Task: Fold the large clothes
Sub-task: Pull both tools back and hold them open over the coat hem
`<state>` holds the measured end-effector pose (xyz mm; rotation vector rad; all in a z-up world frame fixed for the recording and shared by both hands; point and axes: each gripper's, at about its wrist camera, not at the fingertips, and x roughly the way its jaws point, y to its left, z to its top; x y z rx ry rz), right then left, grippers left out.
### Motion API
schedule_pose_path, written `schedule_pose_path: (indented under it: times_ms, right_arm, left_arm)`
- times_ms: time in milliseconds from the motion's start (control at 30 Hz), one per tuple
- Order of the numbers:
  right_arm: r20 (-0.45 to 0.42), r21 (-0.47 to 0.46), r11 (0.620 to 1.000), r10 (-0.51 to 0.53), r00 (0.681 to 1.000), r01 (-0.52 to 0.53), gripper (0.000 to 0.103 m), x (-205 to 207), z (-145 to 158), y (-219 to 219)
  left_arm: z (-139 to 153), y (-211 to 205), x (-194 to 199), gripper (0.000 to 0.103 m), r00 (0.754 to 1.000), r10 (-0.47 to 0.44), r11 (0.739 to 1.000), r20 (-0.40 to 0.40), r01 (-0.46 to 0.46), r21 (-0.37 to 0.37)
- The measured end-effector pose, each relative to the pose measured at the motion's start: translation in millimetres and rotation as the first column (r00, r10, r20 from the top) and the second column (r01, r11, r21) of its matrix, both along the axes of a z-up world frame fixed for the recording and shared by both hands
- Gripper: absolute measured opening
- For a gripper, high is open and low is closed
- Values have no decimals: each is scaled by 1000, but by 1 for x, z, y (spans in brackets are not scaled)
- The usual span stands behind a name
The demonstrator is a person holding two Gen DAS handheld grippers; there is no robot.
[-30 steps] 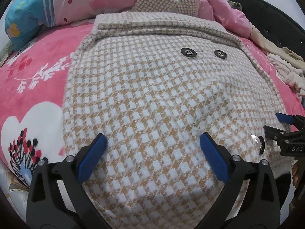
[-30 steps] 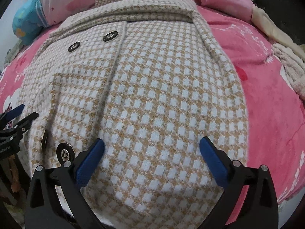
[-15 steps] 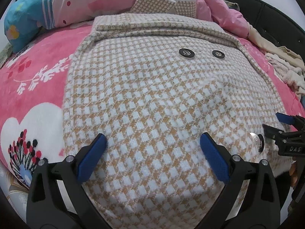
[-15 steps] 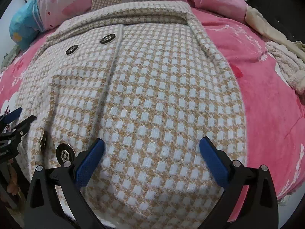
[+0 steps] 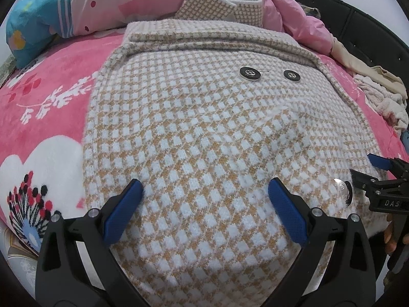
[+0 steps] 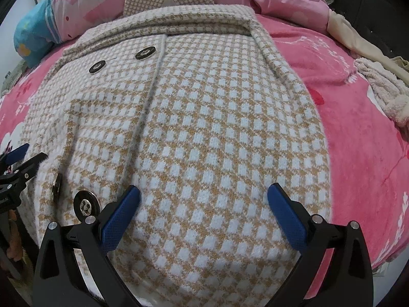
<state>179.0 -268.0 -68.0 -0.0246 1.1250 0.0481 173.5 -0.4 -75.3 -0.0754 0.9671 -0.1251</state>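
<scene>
Tan-and-white checked coat spread flat on a pink blanket, filling the frame centre.

At the bottom of each frame, the left gripper and right gripper hover over the hem, blue-padded jaws spread wide, grasping nothing.

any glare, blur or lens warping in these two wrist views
Left wrist: fisheye bulges the checked coat; the silver snap glints. Right wrist: same bulge, pink blanket curves away; soft shadow under the right gripper. Both sharp, evenly lit.
</scene>
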Motion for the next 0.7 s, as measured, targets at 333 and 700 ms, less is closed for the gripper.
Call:
schedule_pose_path:
  times_ms: [333,700]
  right_arm:
    - [9,-7,1000,5,1000,-5,97,-1,-1,4]
    - [-2,3,1000,27,1000,-27,97,-2,6,-1]
  left_arm:
    - [-1,-3,-3,95,1000,-5,1000,17,4,30]
    - [-1,-8,1,97,999,32,999,3,-32,43]
